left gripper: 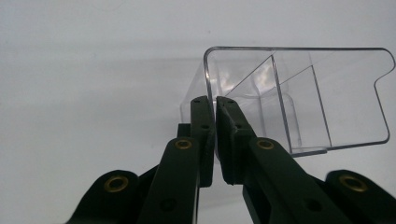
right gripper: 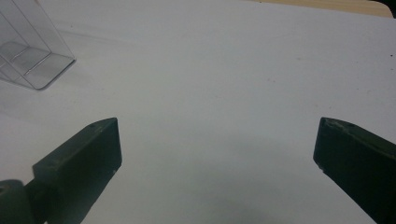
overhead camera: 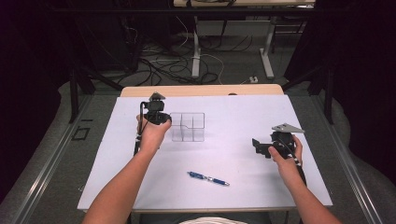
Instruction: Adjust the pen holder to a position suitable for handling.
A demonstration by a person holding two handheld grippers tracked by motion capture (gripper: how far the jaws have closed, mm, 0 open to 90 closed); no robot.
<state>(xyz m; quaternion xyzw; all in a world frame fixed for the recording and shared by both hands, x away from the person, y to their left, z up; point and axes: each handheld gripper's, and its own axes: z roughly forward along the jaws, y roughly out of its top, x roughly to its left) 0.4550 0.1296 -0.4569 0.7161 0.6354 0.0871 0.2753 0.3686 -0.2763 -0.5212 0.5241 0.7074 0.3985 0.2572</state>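
Clear organizer (left gripper: 299, 98): thin wall pinched by left gripper (left gripper: 215, 105) fingers; may slip, tip. Right gripper (right gripper: 217, 149) fingers spread, empty.

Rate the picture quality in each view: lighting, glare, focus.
High view: the white table is evenly lit, its surroundings dark; the pen looks soft. Left gripper view: the clear organizer is sharp with pale glare on its walls; the left gripper is dark and slightly blurred. Right gripper view: the right gripper is blurred, the table flat and washed out.

text: none legible from my feed | pen (overhead camera: 208, 178): barrel marks too small to read | clear organizer (overhead camera: 187, 126): I see no label
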